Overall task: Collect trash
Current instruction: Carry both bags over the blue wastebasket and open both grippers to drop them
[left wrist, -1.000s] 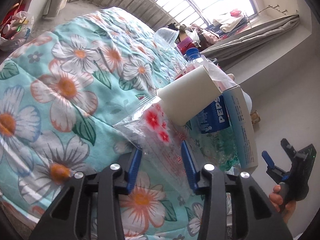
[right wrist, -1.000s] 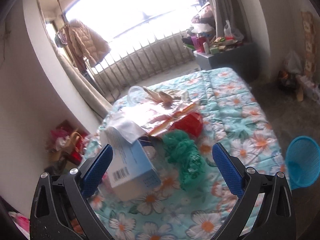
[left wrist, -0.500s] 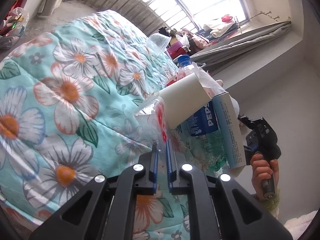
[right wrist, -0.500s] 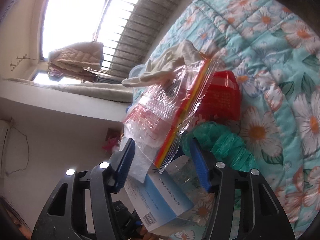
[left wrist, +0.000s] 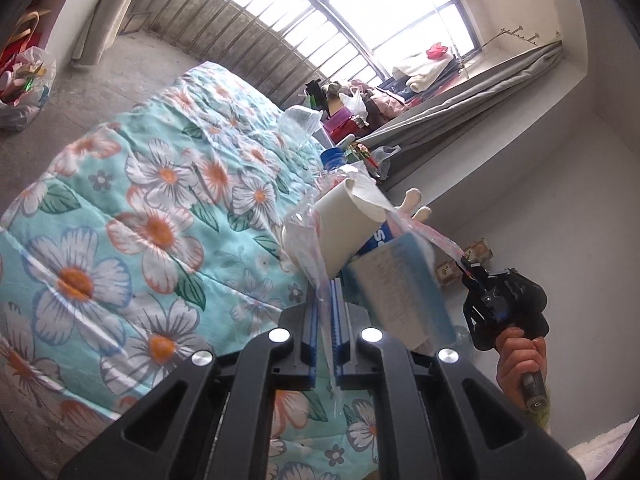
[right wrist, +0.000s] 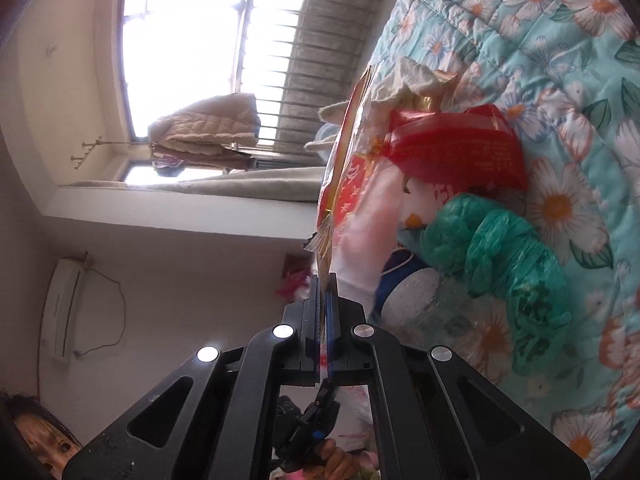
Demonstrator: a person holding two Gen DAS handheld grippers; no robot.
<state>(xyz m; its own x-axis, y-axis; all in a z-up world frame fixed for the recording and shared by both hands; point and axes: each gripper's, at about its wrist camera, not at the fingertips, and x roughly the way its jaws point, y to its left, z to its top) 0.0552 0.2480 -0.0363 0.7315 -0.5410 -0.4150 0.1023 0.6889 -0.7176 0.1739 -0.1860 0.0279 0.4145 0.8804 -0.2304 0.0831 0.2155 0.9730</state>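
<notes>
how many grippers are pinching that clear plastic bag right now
2. The left gripper clamps the clear plastic bag at its near edge; the right gripper clamps its rainbow-striped opposite edge.

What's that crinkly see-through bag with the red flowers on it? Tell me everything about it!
The clear plastic bag is thin, crinkly film printed with red flowers, with a rainbow-striped zip edge. It is stretched over the trash pile on the flowered quilt. The left gripper pinches one edge and the right gripper, whose jaws have just been closing, pinches the striped edge. Under it lie a white roll and a blue-and-white box.
</notes>
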